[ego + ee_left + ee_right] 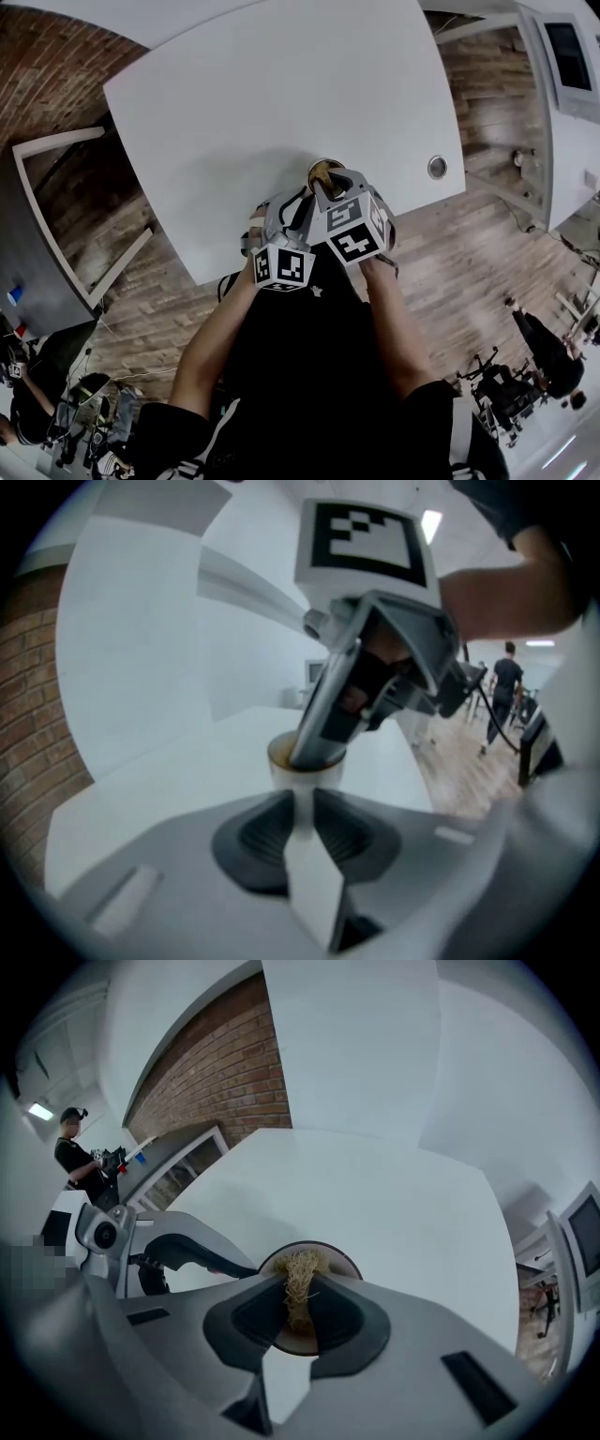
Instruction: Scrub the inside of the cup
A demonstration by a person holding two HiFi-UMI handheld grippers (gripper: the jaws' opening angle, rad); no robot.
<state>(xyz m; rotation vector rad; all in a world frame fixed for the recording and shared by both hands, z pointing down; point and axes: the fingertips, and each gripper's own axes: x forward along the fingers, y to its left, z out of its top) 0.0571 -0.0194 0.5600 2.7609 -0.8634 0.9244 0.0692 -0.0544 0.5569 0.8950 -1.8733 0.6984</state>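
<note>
- As I look down through the head view, the wooden floor (469, 262) and a brick wall (47, 66) frame everything else on my screen.
- Next comes the white table (281, 84), bare over most of its top.
- My left gripper (302, 799) comes in low from the near side. Its jaws are closed to a narrow gap on a thin white part of the cup (325, 172); whether that part is a handle or the wall, I cannot tell.
- My right gripper (299, 1302) points steeply down over the cup's mouth. Its jaws are pinched tight on the scrubber (302, 1269), with no gap showing beside it.
- That cup sits on the table near its front edge, just ahead of both marker cubes. It is white outside and brown inside.
- Straw-coloured and fibrous, the scrubber pokes out past the right jaws. In the right gripper view its tip lies within the circle of the rim, towards the far side.
- Smallest of all is a round grommet (437, 167) set in the tabletop, off to the cup's right and apart from it.
</note>
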